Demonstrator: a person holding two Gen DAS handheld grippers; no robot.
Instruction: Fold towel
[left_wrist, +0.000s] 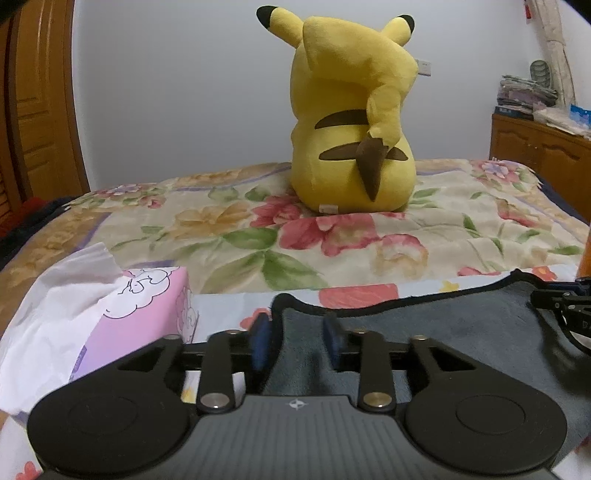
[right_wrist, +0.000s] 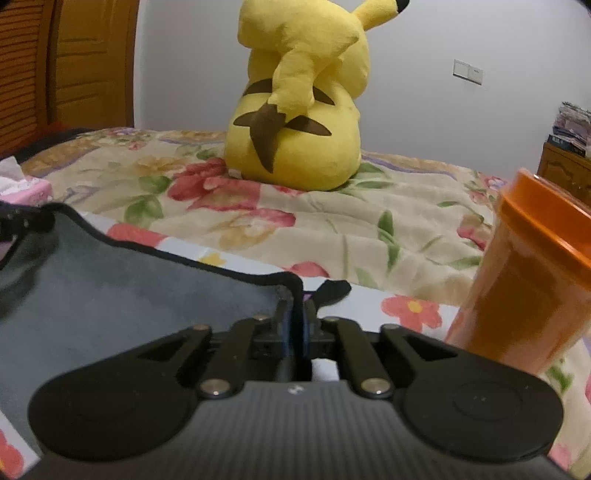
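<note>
While its blue pads (left_wrist: 261, 341) stand apart around a raised fold of the grey towel (left_wrist: 424, 332), the left gripper (left_wrist: 297, 339) sits low in the frame, not pinched shut; the right gripper (right_wrist: 295, 328) is clamped tight on the towel's black-edged corner at lower centre. That towel spreads across the floral bedspread (left_wrist: 332, 236). A pink tissue box (left_wrist: 140, 306) lies at lower left, an orange lidded cup (right_wrist: 524, 273) at right, and a Pikachu plush (left_wrist: 351, 122) sits upper centre, back turned
</note>
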